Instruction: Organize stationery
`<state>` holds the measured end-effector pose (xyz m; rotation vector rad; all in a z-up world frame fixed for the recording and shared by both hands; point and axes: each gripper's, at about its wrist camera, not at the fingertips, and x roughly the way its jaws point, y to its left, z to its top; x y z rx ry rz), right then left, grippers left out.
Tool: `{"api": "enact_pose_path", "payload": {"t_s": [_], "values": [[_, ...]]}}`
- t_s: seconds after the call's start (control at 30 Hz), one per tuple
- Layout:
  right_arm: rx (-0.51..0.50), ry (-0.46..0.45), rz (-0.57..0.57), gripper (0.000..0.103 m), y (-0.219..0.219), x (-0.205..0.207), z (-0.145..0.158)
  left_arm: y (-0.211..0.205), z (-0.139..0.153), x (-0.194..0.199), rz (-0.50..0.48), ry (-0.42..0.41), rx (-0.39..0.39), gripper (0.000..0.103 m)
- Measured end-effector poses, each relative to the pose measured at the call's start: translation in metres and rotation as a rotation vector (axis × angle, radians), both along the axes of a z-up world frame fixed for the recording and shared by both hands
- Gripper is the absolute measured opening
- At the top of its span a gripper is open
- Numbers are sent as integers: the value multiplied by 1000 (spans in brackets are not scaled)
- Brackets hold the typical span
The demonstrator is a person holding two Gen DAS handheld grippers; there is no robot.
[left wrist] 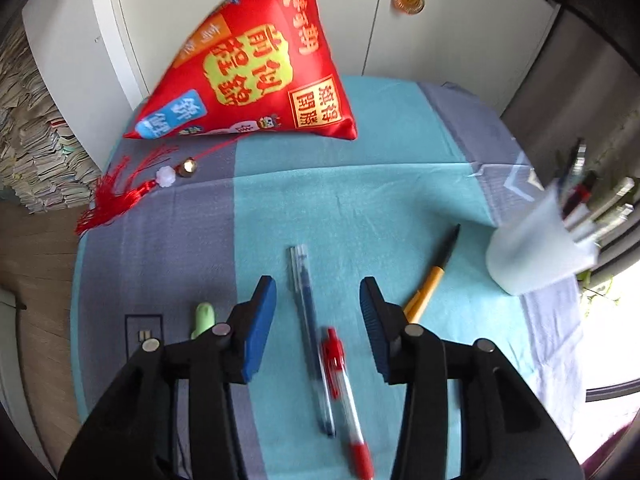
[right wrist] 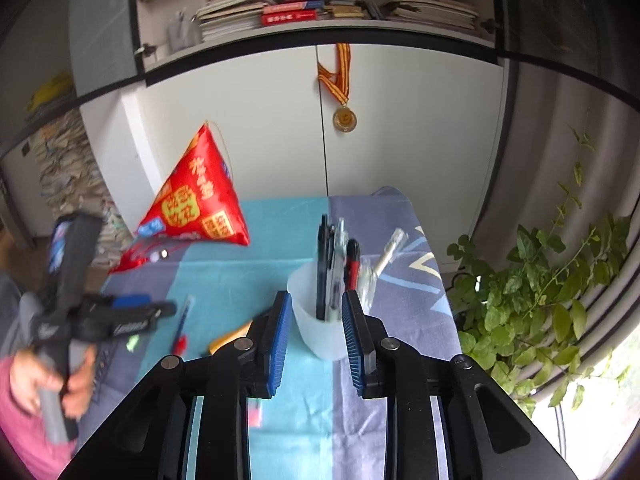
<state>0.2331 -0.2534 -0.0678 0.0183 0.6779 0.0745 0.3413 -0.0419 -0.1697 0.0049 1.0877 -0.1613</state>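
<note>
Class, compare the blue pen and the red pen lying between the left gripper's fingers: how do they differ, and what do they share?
The blue pen has a blue-tinted clear barrel; the red pen has a clear barrel with red ends and a red clip. The blue pen reaches farther up the cloth; the red pen lies nearer the camera, slightly more tilted. Both lie flat, side by side, loose on the cloth.

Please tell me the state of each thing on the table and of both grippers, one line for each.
Left gripper: open, above the pens, holding nothing.
Right gripper: open, empty, near the cup.
Translucent white plastic cup: upright, holding several pens.
Blue transparent pen: lying flat.
Red-and-clear click pen: lying flat beside it.
Yellow pen with black cap: lying flat.
Red triangular pillow: standing.
</note>
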Motion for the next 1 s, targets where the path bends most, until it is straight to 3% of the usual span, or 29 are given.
{"api": "enact_pose_path", "payload": {"t_s": [0.1, 0.17, 0.4, 0.5, 0.6, 0.87, 1.0], "values": [[-29, 2, -10, 25, -4, -9, -3, -7, -15, 14, 4, 47, 14, 35], [-24, 5, -18, 25, -10, -12, -5, -8, -23, 20, 6, 75, 9, 22], [12, 24, -29, 26, -22, -13, -13, 2, -36, 29, 50, 85, 38, 22], [21, 40, -20, 26, -20, -12, -19, 4, -37, 29, 52, 76, 47, 8], [25, 49, -14, 26, -20, -12, -22, 9, -32, 25, 56, 77, 7, 7], [38, 62, -28, 26, -27, -14, -29, -2, 55, -26, -21, -128, -84, 7], [56, 76, -44, 26, -36, -16, -36, -27, 96, -40, -87, -237, -153, 7]]}}
